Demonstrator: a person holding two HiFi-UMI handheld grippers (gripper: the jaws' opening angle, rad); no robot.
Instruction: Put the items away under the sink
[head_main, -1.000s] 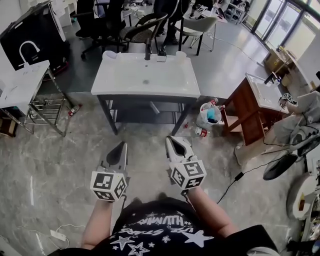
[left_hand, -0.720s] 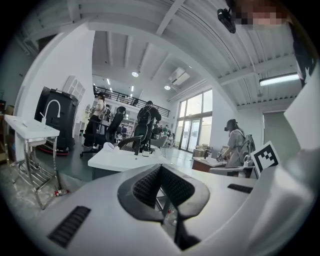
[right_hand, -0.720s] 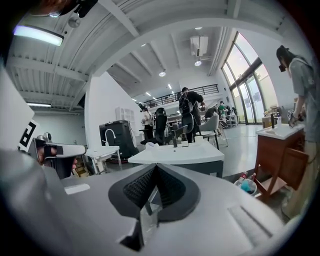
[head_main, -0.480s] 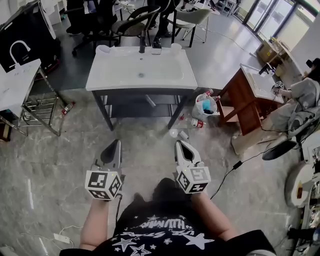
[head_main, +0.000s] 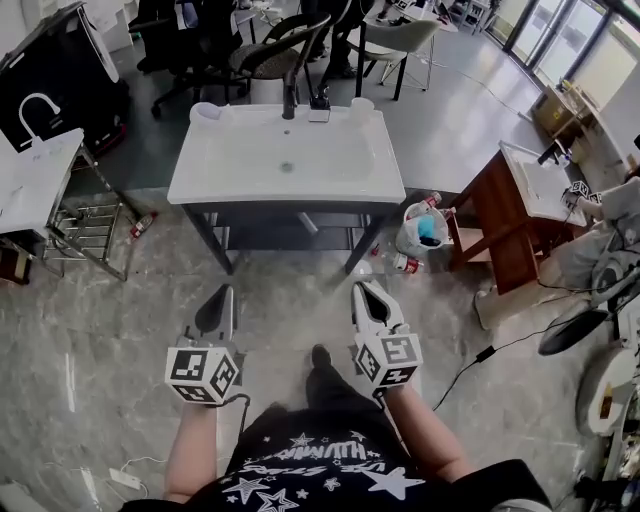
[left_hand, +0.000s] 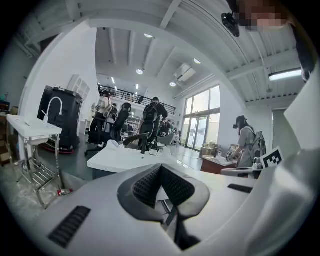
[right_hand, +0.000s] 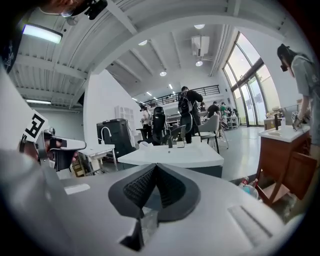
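The white sink (head_main: 287, 155) stands on a dark frame straight ahead, with a dark shelf (head_main: 290, 236) beneath it. To the right of its legs, on the floor, lie a white plastic bag (head_main: 420, 229) with something blue inside and two small bottles (head_main: 405, 264). My left gripper (head_main: 222, 296) and right gripper (head_main: 362, 293) hover over the floor short of the sink, both shut and holding nothing. The sink (left_hand: 125, 157) shows beyond the closed jaws of the left gripper (left_hand: 160, 167), and the sink (right_hand: 175, 152) also lies past the right gripper (right_hand: 156, 166).
A second white sink (head_main: 30, 170) on a metal rack (head_main: 85, 225) stands at the left, with a red bottle (head_main: 140, 223) on the floor beside it. A wooden cabinet (head_main: 520, 215) is at the right. A black cable (head_main: 470, 360) crosses the floor. Chairs and people are behind the sink.
Both grippers have spread a little further apart, the left one drifting down and left. A shoe now shows on the floor between them. Both stay shut.
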